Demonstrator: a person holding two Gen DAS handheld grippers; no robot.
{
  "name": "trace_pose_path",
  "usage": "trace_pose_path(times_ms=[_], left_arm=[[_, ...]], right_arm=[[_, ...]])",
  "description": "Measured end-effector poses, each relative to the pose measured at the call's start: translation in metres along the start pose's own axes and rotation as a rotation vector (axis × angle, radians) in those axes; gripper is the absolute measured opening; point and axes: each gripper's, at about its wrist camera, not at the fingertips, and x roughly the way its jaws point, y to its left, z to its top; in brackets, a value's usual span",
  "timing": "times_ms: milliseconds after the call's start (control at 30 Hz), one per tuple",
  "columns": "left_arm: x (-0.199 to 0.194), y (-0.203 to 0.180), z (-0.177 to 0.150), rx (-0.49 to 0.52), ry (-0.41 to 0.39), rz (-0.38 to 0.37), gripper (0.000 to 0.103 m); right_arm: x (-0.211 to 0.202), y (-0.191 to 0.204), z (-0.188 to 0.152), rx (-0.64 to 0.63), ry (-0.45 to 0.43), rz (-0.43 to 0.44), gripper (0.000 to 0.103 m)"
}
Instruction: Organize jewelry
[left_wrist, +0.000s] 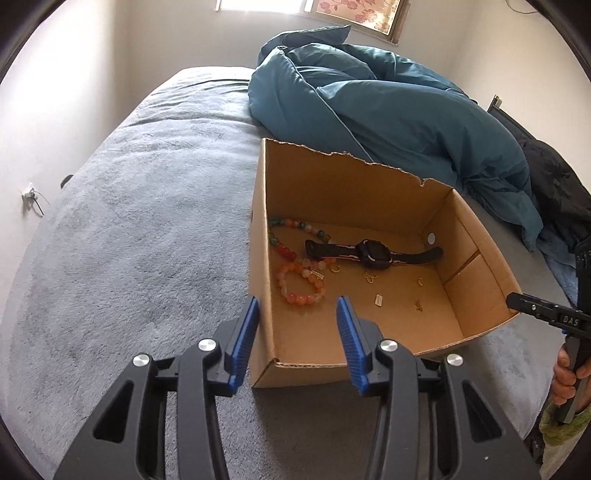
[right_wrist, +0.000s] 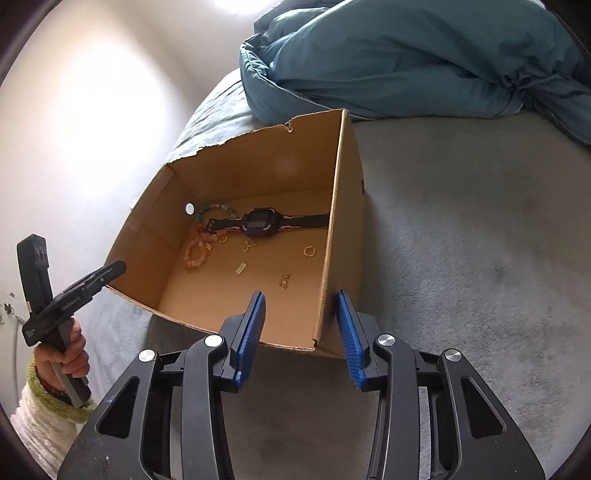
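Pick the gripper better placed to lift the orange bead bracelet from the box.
Left. The left gripper hangs right above the orange bead bracelet, while the right gripper straddles the cardboard box wall opposite.

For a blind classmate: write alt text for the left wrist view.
An open cardboard box on a grey bed holds a black watch, bead bracelets and small gold pieces. The left tool straddles its near corner, open.
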Motion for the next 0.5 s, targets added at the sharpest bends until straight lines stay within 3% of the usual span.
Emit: trace_pose_path(times_ms=[267,500], left_arm=[[-0.013,-0.005,-0.012,-0.026,-0.007,0.003,0.043],[-0.041,-0.011,-0.043,-0.036,-0.011,-0.004,0.043]], right_arm=[[-0.011,0.0,-0.004,0.001,0.004,-0.012,0.039],[-0.025,0.002,-0.027,0.0,0.01,-0.008,0.039]])
